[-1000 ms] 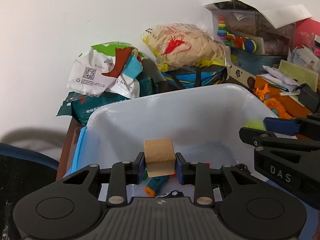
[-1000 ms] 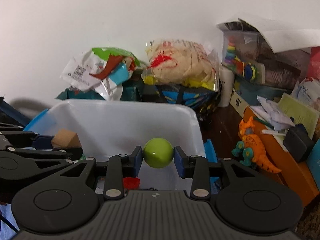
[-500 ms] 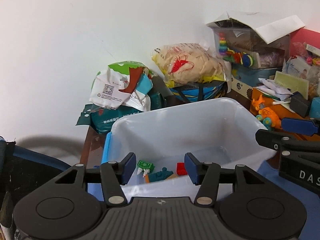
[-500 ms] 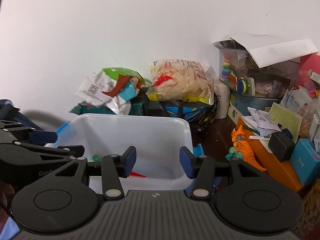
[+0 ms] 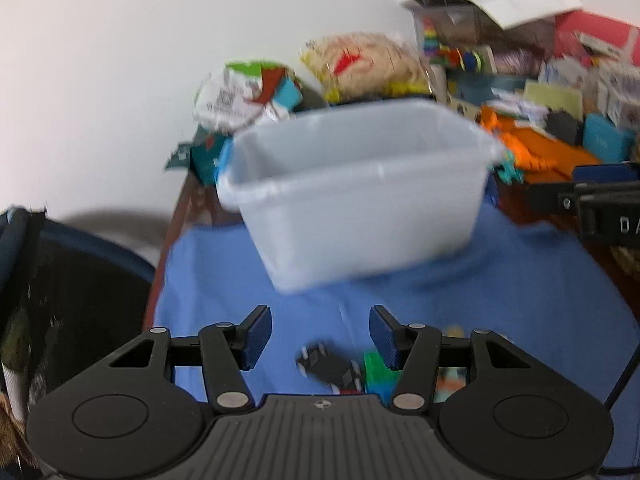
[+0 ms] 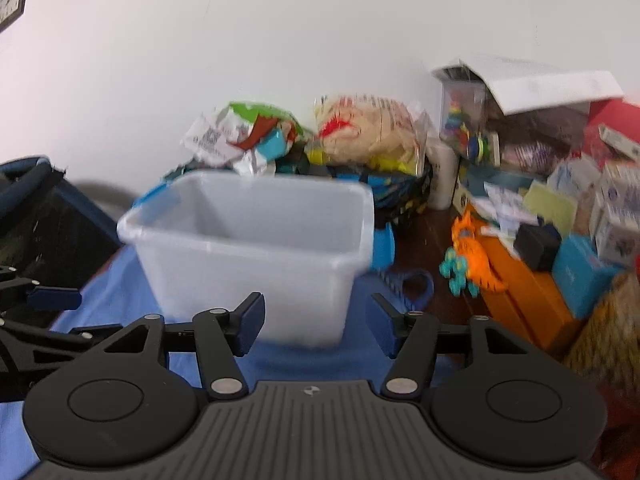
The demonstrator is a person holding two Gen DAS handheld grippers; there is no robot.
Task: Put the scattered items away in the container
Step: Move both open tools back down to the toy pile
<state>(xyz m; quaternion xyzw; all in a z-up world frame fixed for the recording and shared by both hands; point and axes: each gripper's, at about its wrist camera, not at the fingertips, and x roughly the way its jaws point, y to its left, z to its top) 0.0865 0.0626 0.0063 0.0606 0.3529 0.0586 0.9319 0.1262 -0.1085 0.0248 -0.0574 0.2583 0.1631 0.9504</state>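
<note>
Container (image 5: 360, 216), pale translucent plastic, is seen on the blue cloth (image 5: 460, 312) of the bench. Left tongs (image 5: 318, 336) are spread wide, empty; right tongs (image 6: 316, 322), empty, are opening. "D" is read on the right tongs.

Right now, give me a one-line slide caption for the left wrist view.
Open, empty left gripper above a black toy and green block on the blue cloth, translucent bin beyond.

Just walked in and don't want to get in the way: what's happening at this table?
A person is tidying toys into the white plastic bin on the blue cloth. Both tools are empty: the left hand-held gripper is open above small toys on the cloth, and the right hand-held gripper, jaws opening, faces the bin with nothing between them.
</note>
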